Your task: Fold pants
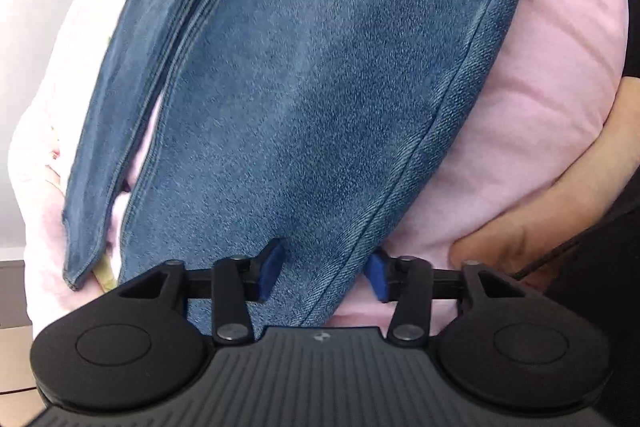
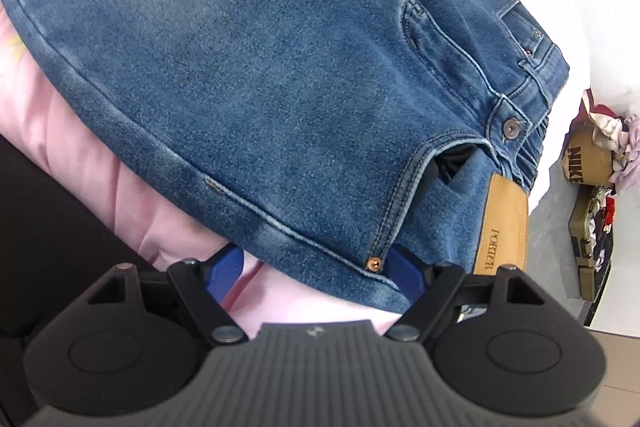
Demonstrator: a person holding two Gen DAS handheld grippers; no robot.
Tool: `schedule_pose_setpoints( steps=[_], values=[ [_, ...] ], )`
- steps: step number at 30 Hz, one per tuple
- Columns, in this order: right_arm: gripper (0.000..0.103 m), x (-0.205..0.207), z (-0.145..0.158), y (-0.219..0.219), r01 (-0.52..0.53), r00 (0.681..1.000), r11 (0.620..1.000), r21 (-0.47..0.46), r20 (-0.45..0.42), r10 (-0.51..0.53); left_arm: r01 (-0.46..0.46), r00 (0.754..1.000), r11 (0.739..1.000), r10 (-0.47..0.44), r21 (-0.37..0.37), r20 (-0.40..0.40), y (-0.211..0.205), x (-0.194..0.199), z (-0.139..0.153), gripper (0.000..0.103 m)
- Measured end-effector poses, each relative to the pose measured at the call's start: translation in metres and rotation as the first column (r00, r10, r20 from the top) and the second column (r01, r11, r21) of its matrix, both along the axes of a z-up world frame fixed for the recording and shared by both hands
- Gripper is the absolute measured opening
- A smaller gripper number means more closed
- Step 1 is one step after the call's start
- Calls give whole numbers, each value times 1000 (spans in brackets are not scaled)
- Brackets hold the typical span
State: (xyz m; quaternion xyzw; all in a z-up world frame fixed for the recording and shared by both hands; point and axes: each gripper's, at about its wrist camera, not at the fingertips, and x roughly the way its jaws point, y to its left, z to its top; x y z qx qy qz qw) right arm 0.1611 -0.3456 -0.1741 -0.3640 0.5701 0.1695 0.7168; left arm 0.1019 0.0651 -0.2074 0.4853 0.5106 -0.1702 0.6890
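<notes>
Blue denim pants [image 1: 304, 87] lie on a pink bedcover [image 1: 532, 115]. In the left wrist view the two legs run away from me, and my left gripper [image 1: 324, 273] stands open with its blue pads [image 1: 272, 269] either side of the near leg's seam edge. In the right wrist view the pants [image 2: 248, 75] show their waist end with the metal button [image 2: 511, 126] and tan leather patch [image 2: 503, 223]. My right gripper [image 2: 316, 267] is open, its blue pads [image 2: 226, 267] astride the side seam by the front pocket rivet.
A bare forearm [image 1: 560, 211] lies at the right in the left wrist view. Beyond the bed's right edge in the right wrist view stand a brown box [image 2: 586, 157] and an olive case [image 2: 588, 231] with clutter. The pink bedcover [image 2: 100, 163] surrounds the pants.
</notes>
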Motion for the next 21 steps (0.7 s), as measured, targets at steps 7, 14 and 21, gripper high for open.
schedule_pose_setpoints(
  steps=[7,14,21],
  values=[
    [49,-22,23,0,-36,989,999,-20,145,38,-99,985,989,112,-105,129,3,-5,43,15],
    [74,-34,27,-1,-138,960,985,-103,231,158,-194,949,962,233,-192,212,3,9,75,14],
    [56,-35,13,-11,-185,967,964,-189,140,213,-275,920,929,329,-247,214,7,26,79,15]
  ],
)
